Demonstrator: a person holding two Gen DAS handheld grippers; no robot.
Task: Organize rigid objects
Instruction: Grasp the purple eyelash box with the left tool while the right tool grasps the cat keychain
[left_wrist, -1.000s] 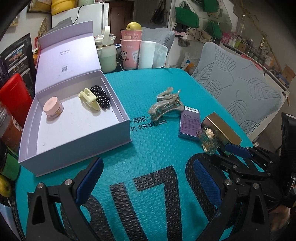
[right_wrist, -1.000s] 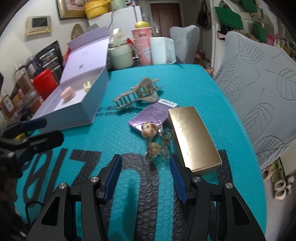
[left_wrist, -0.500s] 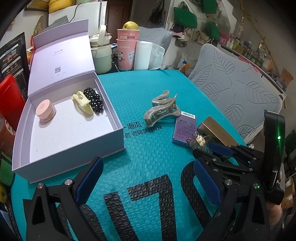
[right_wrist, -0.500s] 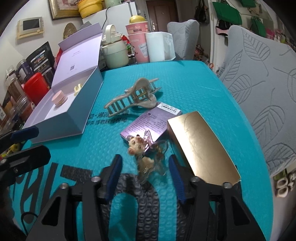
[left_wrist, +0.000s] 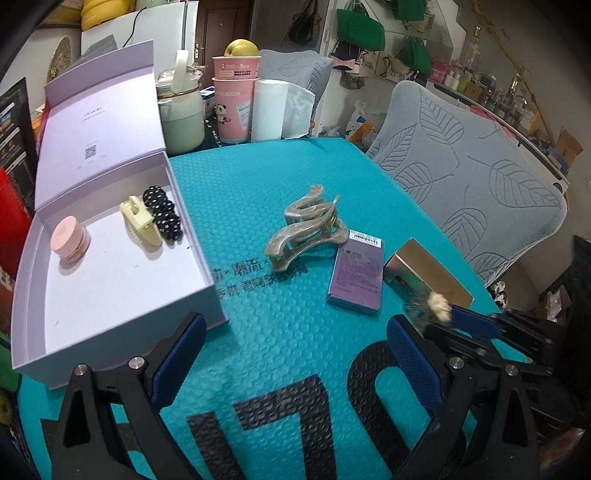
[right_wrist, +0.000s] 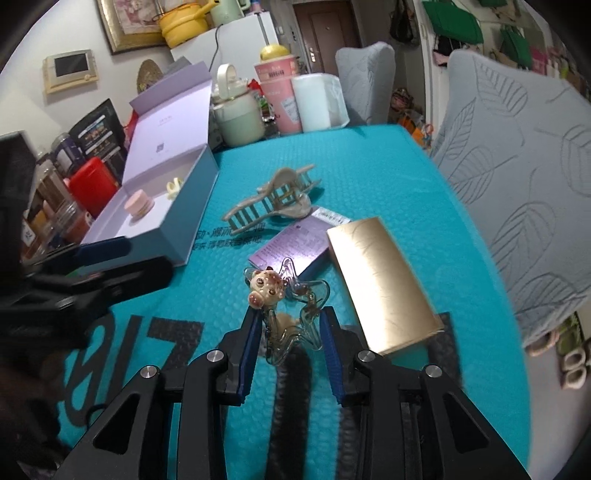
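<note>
**Clear Star Clip With Bear Charm Clamped in Right Gripper**

Right gripper (right_wrist: 290, 334), blue-padded and black-framed, jaws just closed in on the transparent star-shaped hair clip with a cream bear charm (right_wrist: 284, 306); pads pressing its sides, clip raised off the teal bubble-textured mat (left_wrist: 280, 332), bear head poking up above the fingertips. Seen from the left wrist as a blurred cream charm at the tip of the right gripper, just in front of the gold box.

Left gripper (left_wrist: 295, 354) spread wide with nothing between the pads, hovering over the mat near the front corner of the open lilac gift box (left_wrist: 207, 280).

Inside that box: a round pink jar (left_wrist: 70, 240), a pale yellow claw clip (left_wrist: 140, 225) and a black polka-dot hair clip (left_wrist: 162, 214), the last two touching, near the far right corner.

On the mat, well clear of the box: a large beige translucent claw clip (left_wrist: 306, 229), a flat purple rectangular packet (left_wrist: 356, 273) just beside it, and a shiny gold rectangular box (right_wrist: 380, 284) touching the packet's edge.
</note>
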